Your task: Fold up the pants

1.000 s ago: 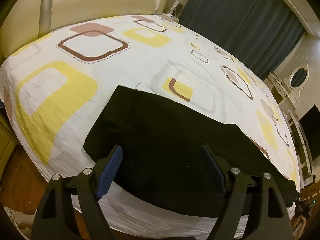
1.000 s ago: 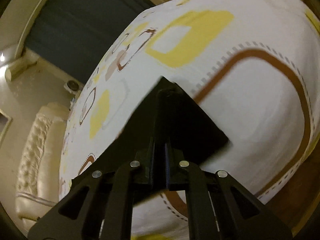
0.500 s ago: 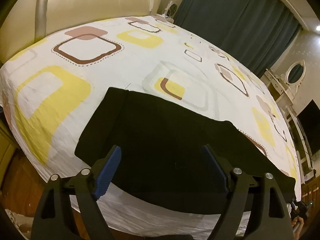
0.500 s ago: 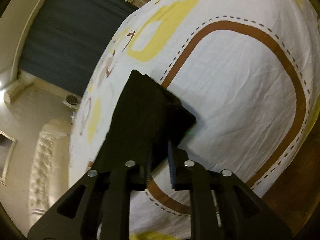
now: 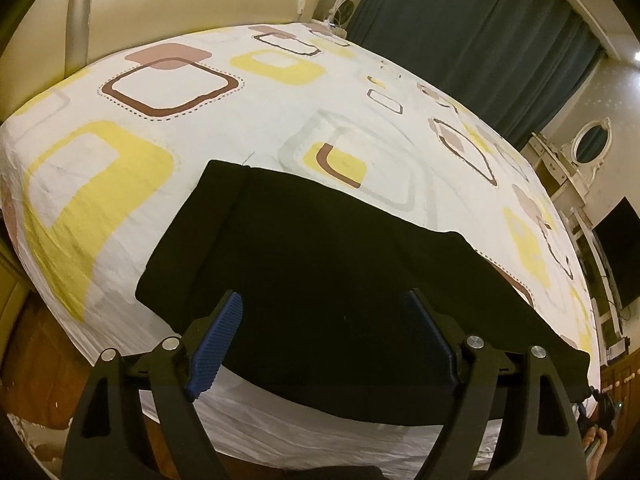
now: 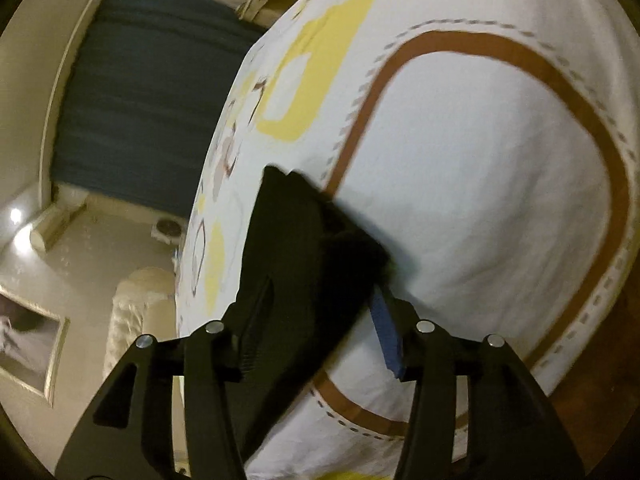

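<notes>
Black pants [image 5: 320, 264] lie flat on the patterned bed sheet [image 5: 168, 92], waistband end at the left, legs running off to the right. My left gripper [image 5: 326, 316] is open and empty, its blue-padded fingers [image 5: 216, 340] hovering over the near edge of the pants. In the right wrist view the hem end of the pants [image 6: 304, 248] lies between the jaws of my right gripper [image 6: 320, 312], which stands open; the blue pad [image 6: 388, 340] is clear of the cloth. The image is motion-blurred.
A cream padded headboard [image 5: 168, 0] is at the back left, dark blue curtains [image 5: 480, 40] behind the bed. A white dresser with an oval mirror [image 5: 592, 148] and a dark screen [image 5: 620, 248] stand at the right. Wooden floor [image 5: 36, 352] shows below the bed edge.
My right gripper was shut on the pants hem, then opened wide and let the cloth go. My left gripper stayed open and shifted only slightly over the pants.
</notes>
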{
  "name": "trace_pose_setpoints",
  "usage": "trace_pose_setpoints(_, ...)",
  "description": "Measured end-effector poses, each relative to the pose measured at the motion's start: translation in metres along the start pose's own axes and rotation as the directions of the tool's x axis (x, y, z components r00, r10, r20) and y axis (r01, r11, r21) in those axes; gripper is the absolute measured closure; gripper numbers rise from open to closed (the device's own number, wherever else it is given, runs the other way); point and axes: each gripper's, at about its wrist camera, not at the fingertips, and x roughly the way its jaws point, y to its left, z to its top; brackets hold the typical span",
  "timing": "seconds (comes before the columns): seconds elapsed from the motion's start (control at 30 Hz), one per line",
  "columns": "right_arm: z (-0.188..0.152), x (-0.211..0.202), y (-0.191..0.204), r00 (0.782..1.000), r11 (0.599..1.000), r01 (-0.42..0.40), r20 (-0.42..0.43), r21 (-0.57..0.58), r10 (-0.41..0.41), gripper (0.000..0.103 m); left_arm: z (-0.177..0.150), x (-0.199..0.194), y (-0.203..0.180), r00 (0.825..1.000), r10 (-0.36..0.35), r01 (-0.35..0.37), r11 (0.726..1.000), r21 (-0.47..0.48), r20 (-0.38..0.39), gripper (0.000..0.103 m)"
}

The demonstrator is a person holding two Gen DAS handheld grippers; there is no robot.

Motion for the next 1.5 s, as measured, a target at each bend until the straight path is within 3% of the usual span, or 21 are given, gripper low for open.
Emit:
trace_pose_setpoints(0.03, 0.001, 0.004, 0.004, 1.000, 1.000, 0.008, -0.017, -0.030, -0.009, 0.093, 0.000, 0.000, -0.001, 1.000, 0.001, -0.001, 1.000, 0.001, -0.001, 0.021)
trace_pose_setpoints(0.13, 0.004, 0.003, 0.018, 0.998, 0.990, 0.060, 0.006, -0.126, -0.059, 0.094, 0.000, -0.003, -0.002, 1.000, 0.012, -0.012, 1.000, 0.007, 0.011, 0.021)
trace_pose_setpoints(0.23, 0.005, 0.007, -0.001, 0.993, 0.987, 0.117, 0.010, -0.111, -0.116, 0.095, -0.001, -0.004, -0.002, 1.000, 0.012, -0.013, 1.000, 0.009, 0.018, 0.021)
trace_pose_setpoints(0.33, 0.007, 0.006, -0.017, 0.999, 0.997, 0.041, -0.017, -0.069, -0.043, 0.093, -0.002, 0.000, -0.001, 1.000, 0.013, -0.013, 1.000, 0.005, 0.007, 0.021)
trace_pose_setpoints(0.43, 0.016, -0.007, -0.017, 0.998, 0.997, 0.042, -0.041, -0.059, -0.044, 0.079, -0.002, 0.002, 0.001, 1.000, 0.014, -0.014, 1.000, 0.001, 0.001, 0.021)
trace_pose_setpoints(0.5, 0.030, -0.019, -0.010, 0.996, 0.991, 0.086, -0.018, -0.107, -0.088, 0.059, -0.001, 0.003, 0.001, 1.000, 0.015, -0.015, 1.000, 0.008, 0.003, 0.021)
trace_pose_setpoints(0.57, 0.048, -0.024, -0.002, 0.994, 0.983, 0.108, -0.017, -0.146, -0.112, 0.057, 0.000, 0.005, -0.001, 1.000, 0.019, -0.019, 1.000, 0.020, 0.004, 0.021)
trace_pose_setpoints(0.63, 0.062, -0.017, 0.002, 0.995, 0.983, 0.065, -0.067, -0.169, -0.077, 0.056, 0.001, 0.006, -0.002, 1.000, 0.020, -0.021, 0.999, 0.025, 0.009, 0.021)
trace_pose_setpoints(0.7, 0.073, -0.004, 0.011, 0.990, 0.974, 0.074, -0.101, -0.212, -0.097, 0.056, 0.002, 0.006, -0.004, 1.000, 0.012, -0.013, 1.000, 0.023, 0.012, 0.021)
trace_pose_setpoints(0.97, 0.079, 0.039, 0.021, 0.961, 0.937, 0.088, -0.220, -0.338, -0.170, 0.048, 0.004, 0.002, -0.018, 0.999, 0.028, -0.030, 0.997, 0.073, 0.034, 0.021)
trace_pose_setpoints(1.07, 0.067, 0.052, 0.034, 0.939, 0.918, 0.076, -0.283, -0.388, -0.197, 0.054, 0.002, 0.002, -0.021, 0.999, 0.027, -0.029, 0.997, 0.074, 0.019, 0.021)
trace_pose_setpoints(1.1, 0.061, 0.056, 0.043, 0.927, 0.883, 0.117, -0.268, -0.455, -0.261, 0.058, 0.002, 0.002, -0.022, 1.000, 0.027, -0.028, 0.997, 0.075, 0.016, 0.021)
trace_pose_setpoints(1.13, 0.056, 0.058, 0.047, 0.920, 0.862, 0.135, -0.261, -0.489, -0.292, 0.064, 0.002, 0.001, -0.024, 0.999, 0.030, -0.031, 0.996, 0.078, 0.014, 0.021)
trace_pose_setpoints(1.17, 0.053, 0.060, 0.050, 0.911, 0.851, 0.139, -0.272, -0.506, -0.310, 0.083, 0.002, 0.000, -0.025, 0.999, 0.032, -0.033, 0.996, 0.081, 0.013, 0.021)
trace_pose_setpoints(1.23, 0.045, 0.061, 0.054, 0.896, 0.851, 0.127, -0.309, -0.509, -0.319, 0.084, 0.002, -0.002, -0.028, 0.999, 0.030, -0.031, 0.996, 0.088, 0.011, 0.021)
trace_pose_setpoints(1.33, 0.041, 0.051, 0.065, 0.903, 0.843, 0.153, -0.272, -0.516, -0.331, 0.086, 0.000, -0.006, -0.029, 0.999, 0.049, -0.050, 0.994, 0.098, 0.006, 0.021)
trace_pose_setpoints(1.5, 0.040, 0.021, 0.095, 0.944, 0.879, 0.083, -0.245, -0.469, -0.220, 0.086, -0.005, -0.015, -0.025, 0.999, 0.049, -0.049, 0.994, 0.093, 0.007, 0.021)
